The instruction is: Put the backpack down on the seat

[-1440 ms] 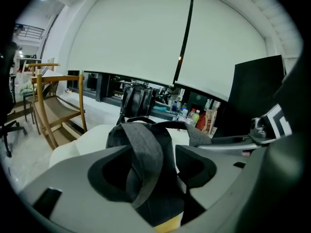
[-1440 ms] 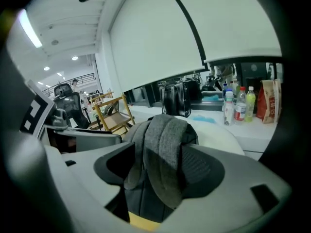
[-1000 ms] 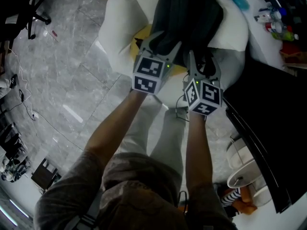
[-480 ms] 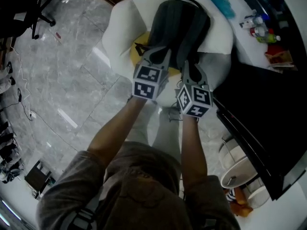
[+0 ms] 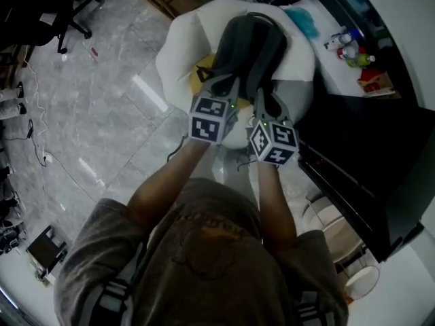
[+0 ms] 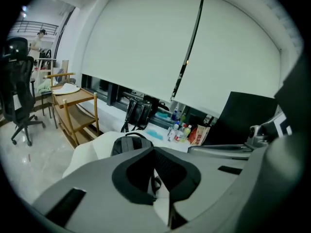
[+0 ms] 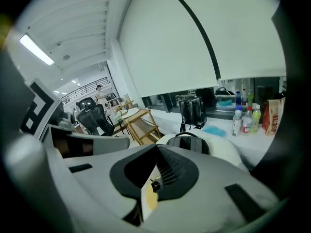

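A dark grey backpack (image 5: 251, 46) lies on the white cushioned seat (image 5: 180, 53), its carry loop at the far end. My left gripper (image 5: 221, 87) is at the pack's near left corner and my right gripper (image 5: 266, 100) at its near right. In the left gripper view the jaws (image 6: 154, 152) meet at their tips, with the backpack (image 6: 127, 142) just beyond them. The right gripper view shows the same: the right gripper (image 7: 157, 147) is shut and the backpack (image 7: 189, 142) lies ahead of it. I see nothing clamped in either one.
A yellow patch (image 5: 204, 70) shows on the seat beside the pack. A black desk (image 5: 353, 155) runs along the right, with bottles (image 5: 346, 46) and a blue cloth (image 5: 302, 15) on the white counter behind. A wooden rack (image 6: 73, 110) and an office chair (image 6: 17, 81) stand left.
The fingers of both grippers, spread wide at the backpack's near end a second ago, have come together. The head view has tilted, so the seat sits higher in frame.
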